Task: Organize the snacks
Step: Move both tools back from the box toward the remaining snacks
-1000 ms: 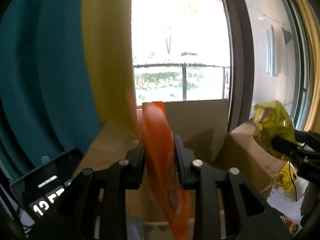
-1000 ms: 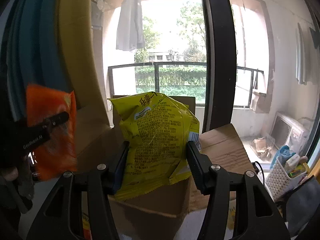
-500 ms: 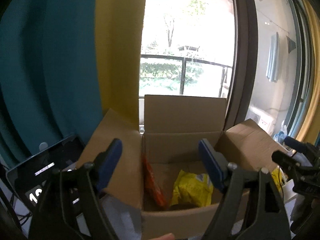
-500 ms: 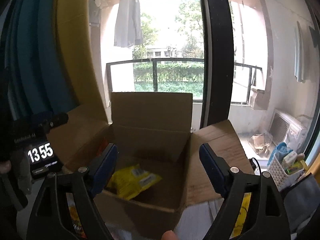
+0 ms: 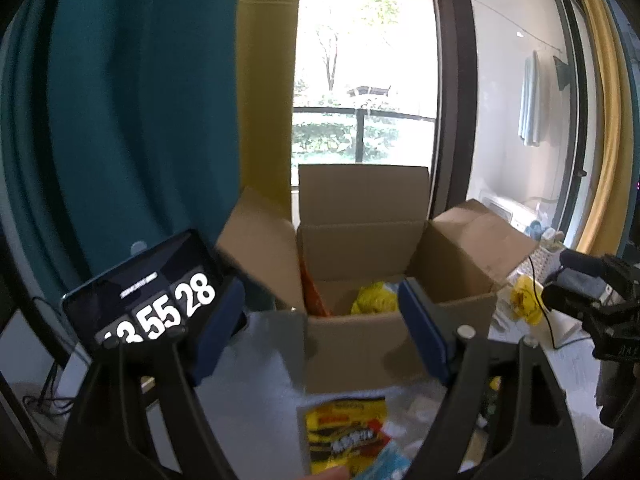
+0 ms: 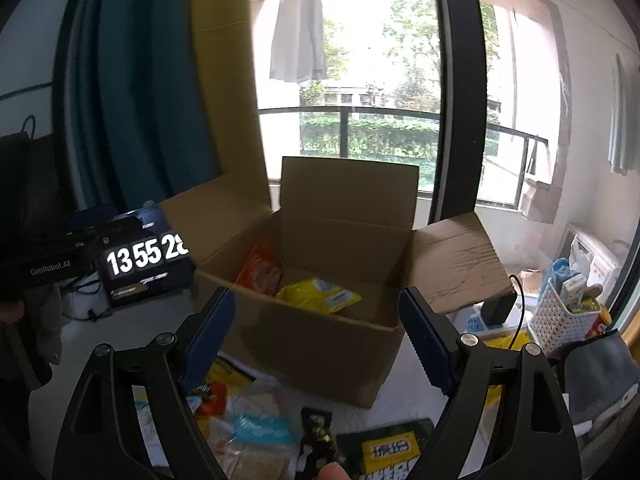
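An open cardboard box (image 5: 360, 344) (image 6: 312, 340) stands ahead with its flaps up. Inside lie an orange snack bag (image 6: 259, 269) (image 5: 314, 300) against the left wall and a yellow snack bag (image 6: 318, 294) (image 5: 374, 300) on the bottom. My left gripper (image 5: 320, 336) is open and empty, back from the box. My right gripper (image 6: 316, 336) is open and empty in front of the box. It also shows at the right edge of the left wrist view (image 5: 592, 292). Several loose snack packets (image 6: 256, 428) (image 5: 346, 436) lie on the table before the box.
A phone showing a clock (image 5: 148, 304) (image 6: 144, 260) stands left of the box. A white basket (image 6: 568, 316) with items is at the right. Teal and yellow curtains (image 5: 140, 120) and a window are behind.
Both grippers opened and dropped their bags into the box: orange from the left, yellow from the right. Both have since pulled back and lower, bringing the loose packets on the table into view.
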`<control>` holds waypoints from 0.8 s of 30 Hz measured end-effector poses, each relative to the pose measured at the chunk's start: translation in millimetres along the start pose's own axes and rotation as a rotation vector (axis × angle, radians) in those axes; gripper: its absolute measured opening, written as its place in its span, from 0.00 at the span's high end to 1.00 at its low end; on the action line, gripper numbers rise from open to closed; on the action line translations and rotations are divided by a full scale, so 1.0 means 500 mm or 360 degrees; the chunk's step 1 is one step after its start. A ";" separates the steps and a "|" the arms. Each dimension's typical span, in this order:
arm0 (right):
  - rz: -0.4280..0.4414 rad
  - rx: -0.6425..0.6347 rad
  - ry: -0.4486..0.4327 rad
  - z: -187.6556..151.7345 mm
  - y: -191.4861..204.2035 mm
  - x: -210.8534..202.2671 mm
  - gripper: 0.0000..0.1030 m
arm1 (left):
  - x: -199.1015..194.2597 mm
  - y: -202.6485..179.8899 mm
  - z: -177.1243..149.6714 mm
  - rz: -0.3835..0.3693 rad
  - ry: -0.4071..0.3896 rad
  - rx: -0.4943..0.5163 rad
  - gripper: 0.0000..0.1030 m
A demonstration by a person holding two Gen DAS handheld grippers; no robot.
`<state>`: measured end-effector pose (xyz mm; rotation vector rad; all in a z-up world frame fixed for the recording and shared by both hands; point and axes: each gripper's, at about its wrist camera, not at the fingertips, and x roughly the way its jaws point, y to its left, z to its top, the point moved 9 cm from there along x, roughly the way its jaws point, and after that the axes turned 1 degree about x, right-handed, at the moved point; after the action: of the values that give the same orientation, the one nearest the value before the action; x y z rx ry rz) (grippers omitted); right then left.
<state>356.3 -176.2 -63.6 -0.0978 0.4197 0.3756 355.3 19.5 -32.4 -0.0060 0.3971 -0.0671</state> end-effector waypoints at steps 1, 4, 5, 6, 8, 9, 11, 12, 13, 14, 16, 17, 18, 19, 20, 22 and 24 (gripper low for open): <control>0.0007 -0.0004 0.0003 -0.003 0.006 -0.007 0.16 | -0.008 0.000 -0.006 -0.0001 0.0004 -0.0001 0.21; 0.0037 -0.0016 0.0016 -0.017 0.025 -0.025 0.16 | -0.036 0.008 -0.034 0.0004 0.0021 -0.0003 0.21; 0.0046 -0.0022 0.0022 -0.023 0.032 -0.029 0.16 | -0.045 0.011 -0.049 0.0008 0.0035 -0.0002 0.21; 0.0053 -0.0024 0.0027 -0.029 0.038 -0.034 0.16 | -0.055 0.016 -0.060 0.0009 0.0046 -0.0003 0.21; 0.0078 -0.0032 0.0049 -0.041 0.050 -0.038 0.16 | -0.070 0.024 -0.088 0.0017 0.0075 -0.0011 0.21; 0.0088 -0.0033 0.0064 -0.048 0.056 -0.038 0.16 | -0.078 0.030 -0.097 0.0022 0.0088 -0.0013 0.21; 0.0109 -0.0040 0.0091 -0.062 0.069 -0.034 0.16 | -0.089 0.042 -0.124 0.0042 0.0114 -0.0023 0.21; 0.0125 -0.0048 0.0113 -0.073 0.079 -0.030 0.16 | -0.093 0.049 -0.137 0.0054 0.0125 -0.0036 0.21; 0.0134 -0.0052 0.0128 -0.081 0.085 -0.028 0.16 | -0.094 0.053 -0.148 0.0059 0.0133 -0.0047 0.21; 0.0148 -0.0055 0.0148 -0.090 0.093 -0.022 0.16 | -0.098 0.064 -0.165 0.0070 0.0155 -0.0072 0.21; 0.0171 -0.0060 0.0188 -0.105 0.107 -0.009 0.16 | -0.100 0.077 -0.190 0.0080 0.0183 -0.0105 0.21; 0.0182 -0.0062 0.0204 -0.113 0.114 -0.005 0.16 | -0.103 0.088 -0.206 0.0094 0.0205 -0.0131 0.21; 0.0195 -0.0062 0.0220 -0.119 0.121 0.000 0.16 | -0.103 0.094 -0.217 0.0101 0.0218 -0.0145 0.21; 0.0210 -0.0065 0.0239 -0.127 0.130 0.007 0.16 | -0.104 0.100 -0.227 0.0106 0.0231 -0.0160 0.21; 0.0221 -0.0067 0.0253 -0.133 0.137 0.012 0.16 | -0.105 0.111 -0.242 0.0116 0.0251 -0.0186 0.21; 0.0252 -0.0069 0.0287 -0.147 0.156 0.024 0.16 | -0.104 0.125 -0.261 0.0128 0.0274 -0.0220 0.21; 0.0284 -0.0073 0.0333 -0.162 0.174 0.037 0.16 | -0.106 0.141 -0.287 0.0140 0.0305 -0.0278 0.21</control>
<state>308.8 -102.8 -146.2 -0.1456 0.6290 0.5538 255.7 94.4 -145.7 -0.1555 0.5933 0.0547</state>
